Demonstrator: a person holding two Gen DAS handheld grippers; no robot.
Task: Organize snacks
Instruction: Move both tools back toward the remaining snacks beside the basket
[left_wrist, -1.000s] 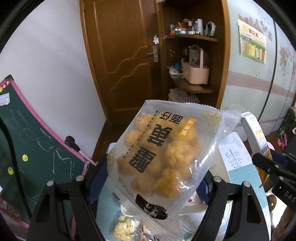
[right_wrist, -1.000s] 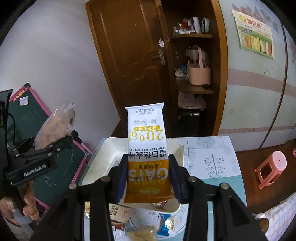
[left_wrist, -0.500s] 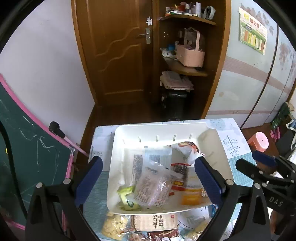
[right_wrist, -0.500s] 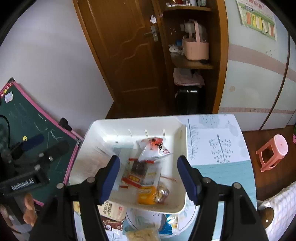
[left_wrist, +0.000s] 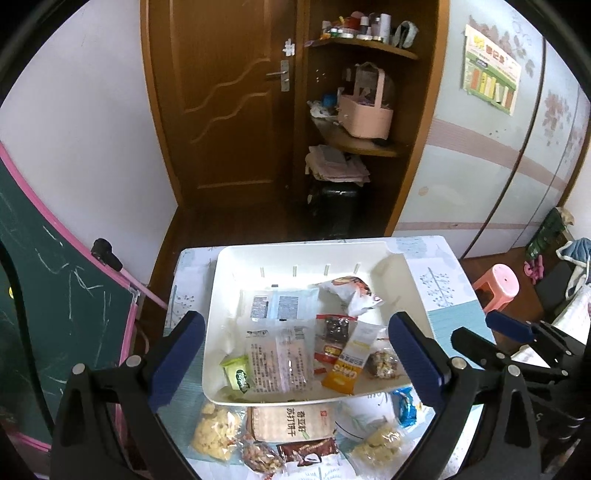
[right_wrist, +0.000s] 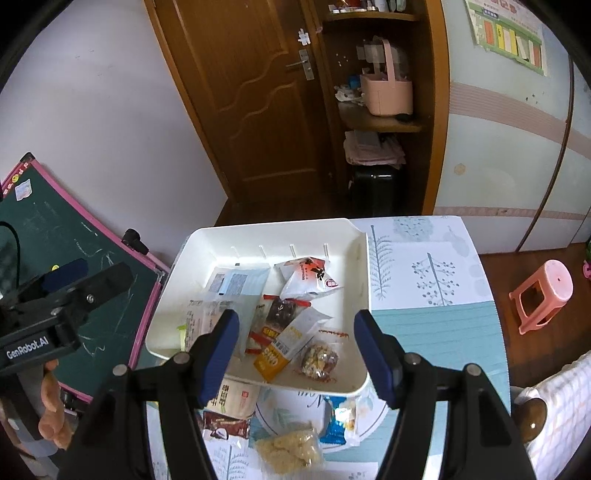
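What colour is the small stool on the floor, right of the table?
Pink stool; it shows best in the right wrist view.

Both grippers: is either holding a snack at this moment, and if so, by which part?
Nothing is held. The left gripper and right gripper are both open and empty above the white plastic tray of snack packets.

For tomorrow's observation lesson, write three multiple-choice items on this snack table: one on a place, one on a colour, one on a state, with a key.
1. Where does the orange oat bar lie?
A. in the white tray
B. on the stool
C. on the shelf

2. What colour is the stool?
A. green
B. pink
C. black

3. How is the right tool?
A. shut on a packet
B. out of view
C. open, empty

Key: 1 A, it rests among packets inside the tray; 2 B, pink plastic shows beside the table; 3 C, nothing sits between its pads.
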